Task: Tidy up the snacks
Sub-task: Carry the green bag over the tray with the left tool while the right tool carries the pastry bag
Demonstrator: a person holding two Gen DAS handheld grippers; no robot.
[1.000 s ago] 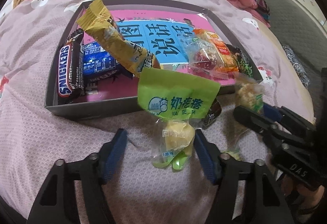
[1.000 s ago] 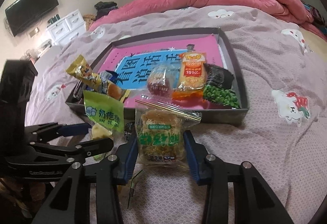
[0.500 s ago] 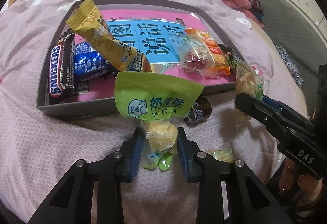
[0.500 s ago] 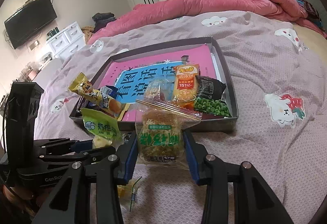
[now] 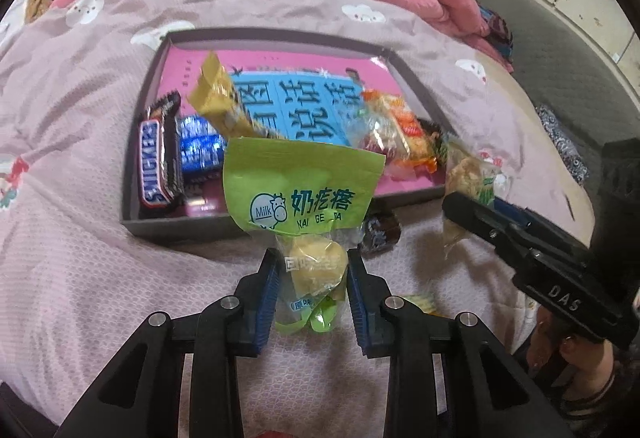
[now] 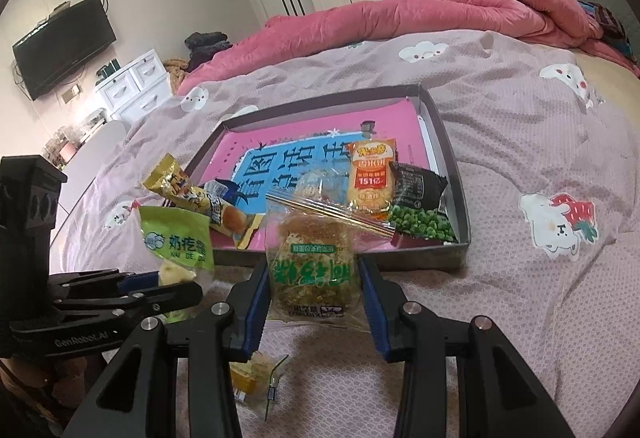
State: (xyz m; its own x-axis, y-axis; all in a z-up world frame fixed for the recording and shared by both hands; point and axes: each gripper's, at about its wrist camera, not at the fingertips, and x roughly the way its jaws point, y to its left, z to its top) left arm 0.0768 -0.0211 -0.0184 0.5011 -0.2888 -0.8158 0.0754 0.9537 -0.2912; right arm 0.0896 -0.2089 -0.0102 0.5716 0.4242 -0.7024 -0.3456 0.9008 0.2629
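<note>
My left gripper (image 5: pixel 312 270) is shut on a green milk-snack packet (image 5: pixel 300 194) and holds it up above the bedspread, just short of the grey tray (image 5: pixel 180 230). It also shows in the right wrist view (image 6: pixel 176 238). My right gripper (image 6: pixel 314 274) is shut on a clear bag with a green-lettered cake (image 6: pixel 312 258), raised in front of the tray's near wall (image 6: pixel 420 258). The tray holds a Snickers bar (image 5: pixel 158 158), a yellow packet (image 5: pixel 224 106), an orange packet (image 6: pixel 370 178) and a green pea pack (image 6: pixel 420 214).
A dark wrapped candy (image 5: pixel 378 234) lies on the bedspread by the tray's near wall. A small yellow packet (image 6: pixel 248 378) lies under my right gripper. A pink quilt (image 6: pixel 440 10) is heaped at the far side of the bed.
My left gripper closed on the green milk-snack packet and lifted it off the bedspread. Both grippers rose and pulled back from the tray, each with its packet.
</note>
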